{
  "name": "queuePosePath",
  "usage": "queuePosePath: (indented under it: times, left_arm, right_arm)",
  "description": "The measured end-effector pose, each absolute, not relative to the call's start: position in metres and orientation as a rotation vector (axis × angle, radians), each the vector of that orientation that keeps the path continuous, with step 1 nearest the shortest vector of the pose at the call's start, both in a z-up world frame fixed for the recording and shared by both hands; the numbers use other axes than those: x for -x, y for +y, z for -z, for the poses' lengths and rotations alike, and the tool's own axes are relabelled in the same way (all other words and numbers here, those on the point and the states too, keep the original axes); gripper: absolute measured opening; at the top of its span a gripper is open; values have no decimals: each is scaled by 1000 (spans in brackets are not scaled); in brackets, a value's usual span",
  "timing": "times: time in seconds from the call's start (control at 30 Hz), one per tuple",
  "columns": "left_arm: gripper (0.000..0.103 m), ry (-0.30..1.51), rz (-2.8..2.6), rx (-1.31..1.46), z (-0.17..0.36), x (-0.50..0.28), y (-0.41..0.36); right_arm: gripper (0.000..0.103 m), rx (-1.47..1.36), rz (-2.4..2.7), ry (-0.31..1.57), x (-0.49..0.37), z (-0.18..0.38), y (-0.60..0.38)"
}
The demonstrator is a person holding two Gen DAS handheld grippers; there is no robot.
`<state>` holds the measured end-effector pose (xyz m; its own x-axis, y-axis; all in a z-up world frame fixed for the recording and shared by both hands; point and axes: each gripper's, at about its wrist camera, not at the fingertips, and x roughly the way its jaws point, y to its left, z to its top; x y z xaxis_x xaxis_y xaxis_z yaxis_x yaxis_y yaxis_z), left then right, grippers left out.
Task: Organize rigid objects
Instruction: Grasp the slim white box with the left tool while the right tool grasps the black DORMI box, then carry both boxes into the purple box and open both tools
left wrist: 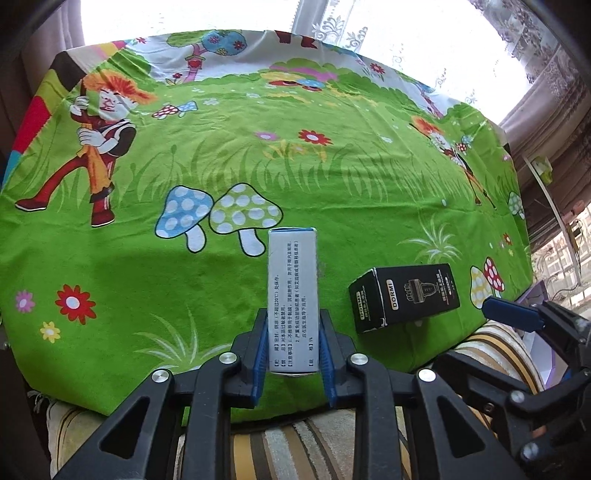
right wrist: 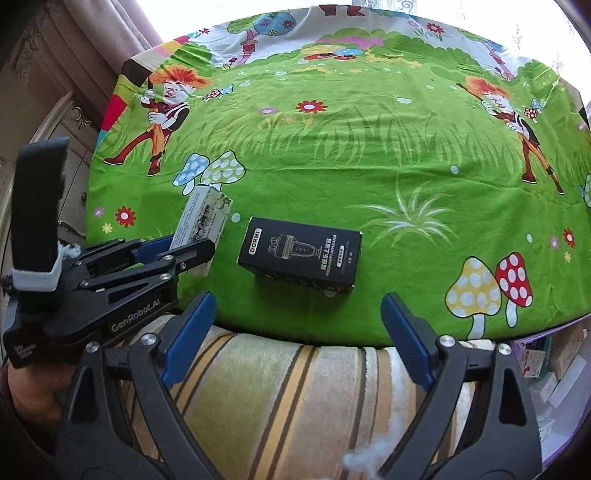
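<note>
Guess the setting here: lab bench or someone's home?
Most likely a home room. A cartoon-print green cloth covers the work surface, lace curtains hang at a bright window behind it, and a striped plush cover lies at the near edge.

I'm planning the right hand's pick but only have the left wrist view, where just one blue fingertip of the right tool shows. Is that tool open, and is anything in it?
Observer: The right tool stands wide open, with nothing between its fingers.
Operator: Where is it relative to the black box?
Observer: It hovers over the striped cushion at the table's near edge. The black box lies just ahead, apart from both fingers.
Operator: And my white box?
Observer: The left tool clamps the white box near one end. Its broad face, hidden from you, carries dark printing.
</note>
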<state>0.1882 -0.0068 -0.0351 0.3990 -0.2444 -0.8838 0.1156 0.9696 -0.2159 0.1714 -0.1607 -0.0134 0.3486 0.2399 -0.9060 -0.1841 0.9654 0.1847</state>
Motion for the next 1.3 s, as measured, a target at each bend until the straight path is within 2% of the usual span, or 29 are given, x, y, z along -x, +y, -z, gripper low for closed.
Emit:
queuePosePath:
  times: [0.37, 0.77, 0.8, 0.87, 1.3]
  left_arm:
    - [25, 1044, 148, 248, 26, -179, 26]
    - [25, 1013, 148, 206, 21, -174, 21]
    - [26, 1012, 147, 200, 21, -174, 20]
    - [25, 1009, 145, 192, 20, -173, 18]
    - [25, 994, 181, 146, 3, -158, -10]
  right_arm:
    - [97, -37, -194, 1189, -195, 27, -138]
    - [97, -13, -164, 1228, -207, 43, -135]
    - [97, -10, -164, 1230, -207, 44, -134]
    - [88, -2, -165, 1223, -206, 43, -134]
    - [88, -28, -149, 1097, -180, 13, -164]
